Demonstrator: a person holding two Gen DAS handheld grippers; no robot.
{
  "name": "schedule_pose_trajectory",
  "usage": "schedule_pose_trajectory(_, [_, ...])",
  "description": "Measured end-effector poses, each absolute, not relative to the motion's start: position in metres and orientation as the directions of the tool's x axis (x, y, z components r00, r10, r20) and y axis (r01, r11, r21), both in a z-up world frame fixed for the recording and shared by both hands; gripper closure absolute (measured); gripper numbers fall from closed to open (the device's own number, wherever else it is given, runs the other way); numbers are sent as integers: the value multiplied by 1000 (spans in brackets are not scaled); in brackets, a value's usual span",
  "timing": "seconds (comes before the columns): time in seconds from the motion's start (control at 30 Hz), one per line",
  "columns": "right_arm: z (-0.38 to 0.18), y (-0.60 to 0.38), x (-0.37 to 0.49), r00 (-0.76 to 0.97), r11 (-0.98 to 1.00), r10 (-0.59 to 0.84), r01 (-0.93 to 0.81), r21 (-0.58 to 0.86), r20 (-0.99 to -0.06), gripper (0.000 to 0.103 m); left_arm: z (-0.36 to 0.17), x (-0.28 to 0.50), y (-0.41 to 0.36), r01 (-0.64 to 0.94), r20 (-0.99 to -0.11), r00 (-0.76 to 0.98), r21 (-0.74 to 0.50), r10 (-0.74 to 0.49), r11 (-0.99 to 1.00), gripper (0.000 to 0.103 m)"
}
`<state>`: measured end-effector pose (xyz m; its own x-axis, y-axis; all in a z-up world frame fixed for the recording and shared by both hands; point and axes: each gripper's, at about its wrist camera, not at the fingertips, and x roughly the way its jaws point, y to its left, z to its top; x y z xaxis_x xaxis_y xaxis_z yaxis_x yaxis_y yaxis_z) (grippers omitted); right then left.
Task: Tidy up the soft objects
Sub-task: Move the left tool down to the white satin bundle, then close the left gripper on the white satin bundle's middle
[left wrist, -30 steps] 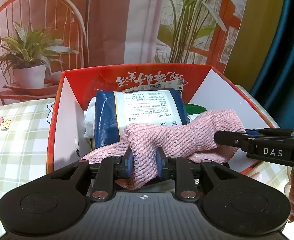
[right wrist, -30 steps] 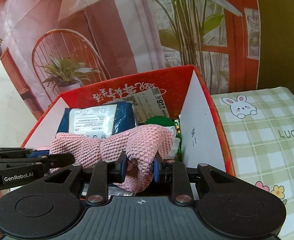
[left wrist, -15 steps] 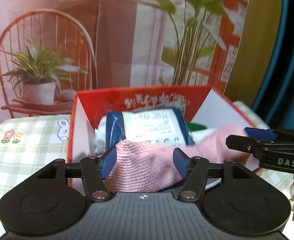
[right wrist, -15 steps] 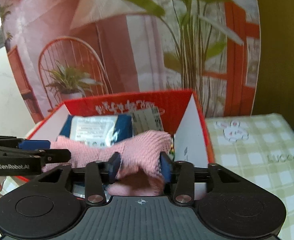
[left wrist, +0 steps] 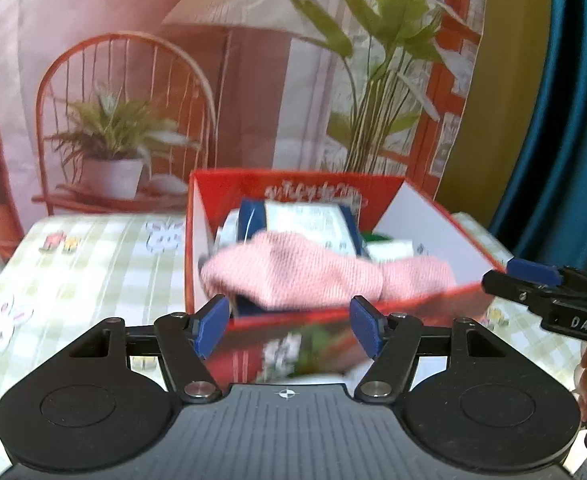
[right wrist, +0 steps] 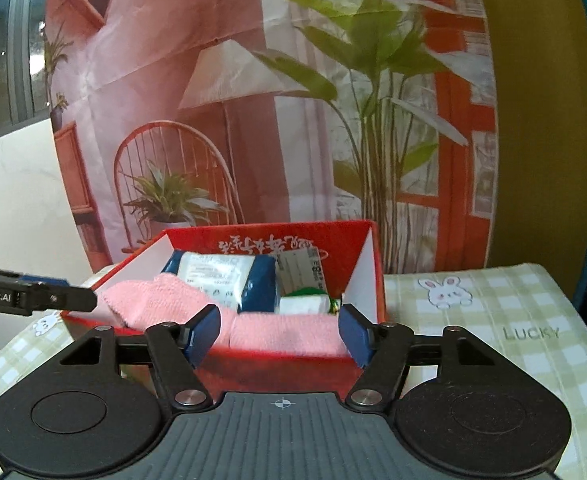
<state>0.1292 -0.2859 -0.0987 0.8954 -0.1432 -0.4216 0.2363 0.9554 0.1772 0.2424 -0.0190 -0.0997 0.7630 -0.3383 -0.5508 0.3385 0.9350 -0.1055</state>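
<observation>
Nearest, left gripper [left wrist: 289, 328] and right gripper [right wrist: 279, 334] both spreading apart, nothing pinched between blue pads. Just beyond, pink knitted cloth [right wrist: 289, 334] draped inside the red box [right wrist: 367, 280] (front edge seemingly over the rim, blurred). Behind it, blue-and-white pack [right wrist: 229, 278].

The tabletop [right wrist: 493, 320] is covered with a pale green and white checked cloth [left wrist: 93, 264], printed with cartoon rabbits, small flowers and the word LUCKY. Directly on the cloth stands 1 open red box [right wrist: 277, 364] with white inner side walls and white script on its far inner wall, set near the back edge of the tabletop, in front of a printed backdrop. In the left wrist view the cloth lies bare to the left of the box, and in the right wrist view it lies bare to the right.
</observation>
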Motion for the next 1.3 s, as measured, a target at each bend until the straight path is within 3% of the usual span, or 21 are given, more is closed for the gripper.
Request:
schedule_pose_trajectory(0.17, [-117,-279,110,888,945,-152,259,199,-434,39,-122,235,-15,322,-594,732,-131,-334,938,32])
schedule_pose_trajectory(0.47, [-154,-265,113,856,923,-118,282,263,-503,27,-158,227,-19,330,-641,691,-132,-334,935,30])
schedule_pose_trajectory(0.53, [-160,-264,118,849,916,-109,288,281,-516,27,-165,230,-17,328,-646,684,-144,-340,934,31])
schedule_pose_trajectory(0.6, [-168,-264,123,840,905,-107,304,298,-532,27,-173,233,-14,326,-654,672,-161,-348,931,43])
schedule_pose_trajectory(0.67, [-174,-265,129,832,894,-104,318,315,-545,27,-180,236,-12,324,-657,662,-180,-359,929,48])
schedule_pose_trajectory(0.83, [-188,-261,141,818,887,-107,335,317,-565,27,-190,242,-10,334,-662,646,-204,-381,920,51])
schedule_pose_trajectory(0.93, [-195,-260,148,802,890,-103,339,306,-589,28,-197,247,-8,332,-670,631,-222,-391,917,51])
schedule_pose_trajectory(1.3, [-211,-250,152,771,920,-68,295,260,-633,50,-209,245,-9,332,-675,623,-231,-396,915,50])
